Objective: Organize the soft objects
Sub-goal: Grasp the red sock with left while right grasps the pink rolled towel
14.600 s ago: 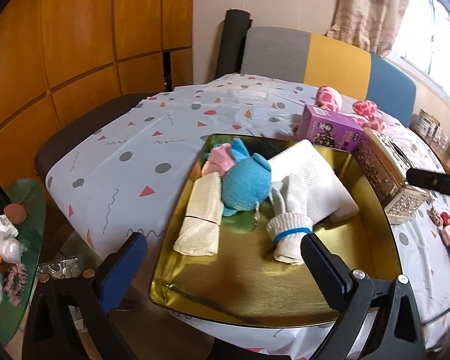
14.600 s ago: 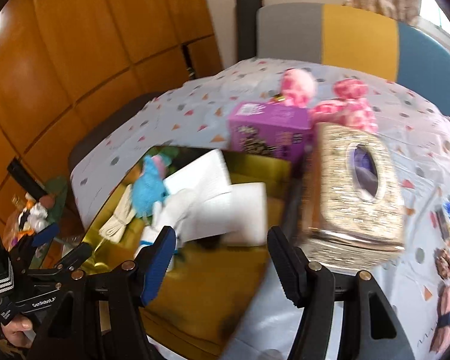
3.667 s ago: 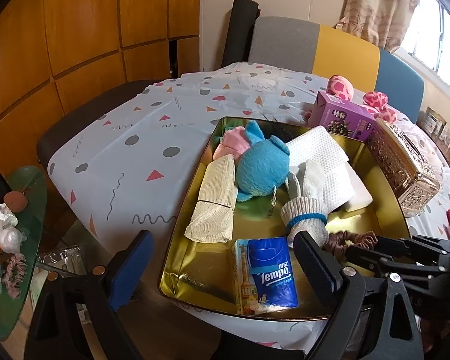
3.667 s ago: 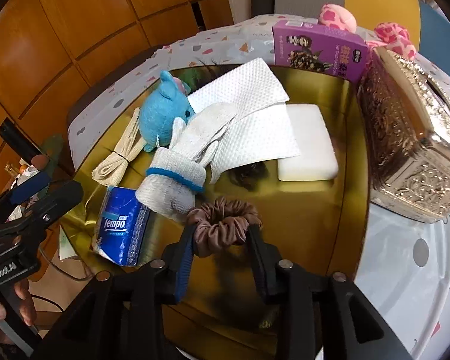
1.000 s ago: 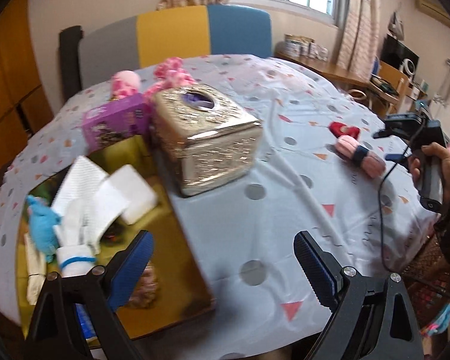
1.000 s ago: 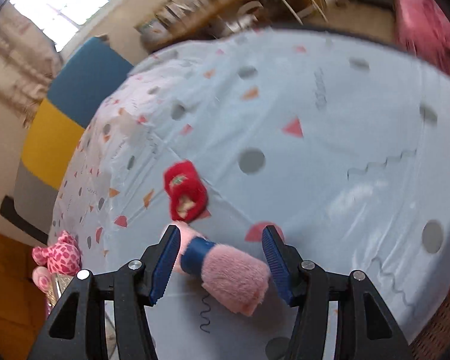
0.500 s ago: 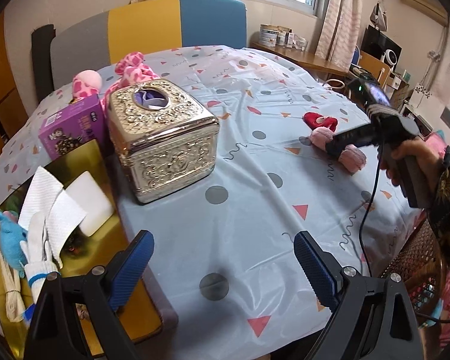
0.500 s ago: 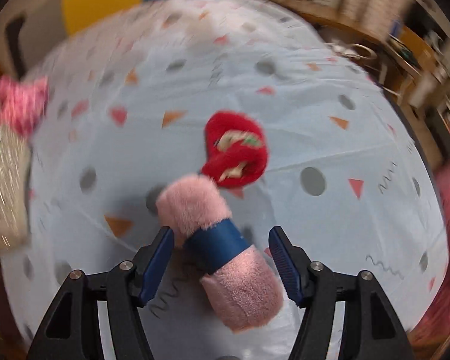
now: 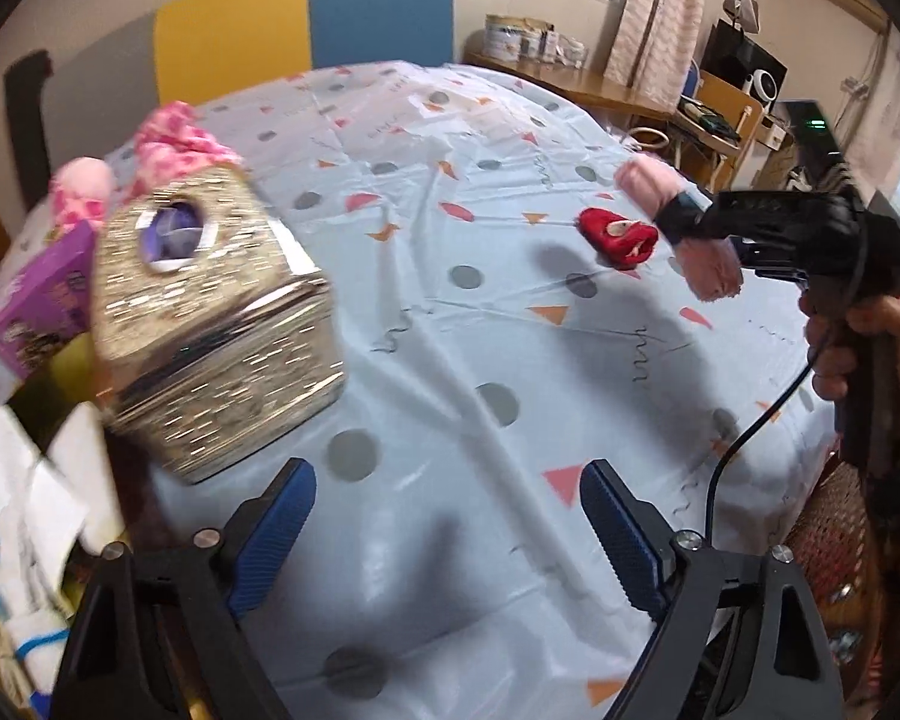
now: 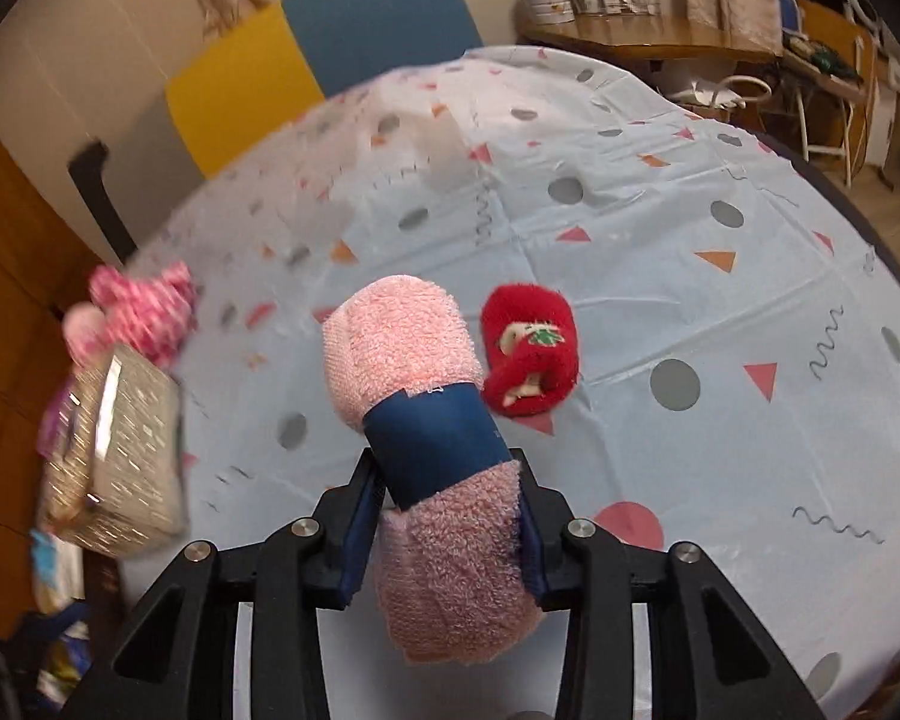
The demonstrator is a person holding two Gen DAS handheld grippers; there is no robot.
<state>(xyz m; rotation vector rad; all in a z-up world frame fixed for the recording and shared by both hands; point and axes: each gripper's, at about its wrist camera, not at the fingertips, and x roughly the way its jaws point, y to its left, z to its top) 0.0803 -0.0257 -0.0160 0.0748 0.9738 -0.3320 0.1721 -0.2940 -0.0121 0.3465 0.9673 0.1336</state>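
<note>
My right gripper [image 10: 447, 516] is shut on a rolled pink towel [image 10: 402, 348] with a dark blue band and holds it lifted above the table. In the left wrist view the same towel [image 9: 654, 183] hangs in the right gripper [image 9: 699, 228] at the right. A small red plush [image 10: 531, 354] lies on the patterned tablecloth just beyond the towel; it also shows in the left wrist view [image 9: 618, 237]. My left gripper [image 9: 447, 531] is open and empty above the tablecloth. The gold tray [image 9: 72, 360] with white cloths [image 9: 36, 498] shows at the far left edge.
An ornate gold tissue box [image 9: 210, 318] stands left of centre, with a purple box [image 9: 36, 300] and pink plush toys [image 9: 174, 144] behind it. A yellow and blue chair back [image 9: 306, 18] stands at the far side. A wooden desk [image 10: 660, 36] is beyond the table.
My right gripper has closed on the pink towel and lifted it off the cloth. The red plush stays on the table. The left gripper view has swung slightly and blurred.
</note>
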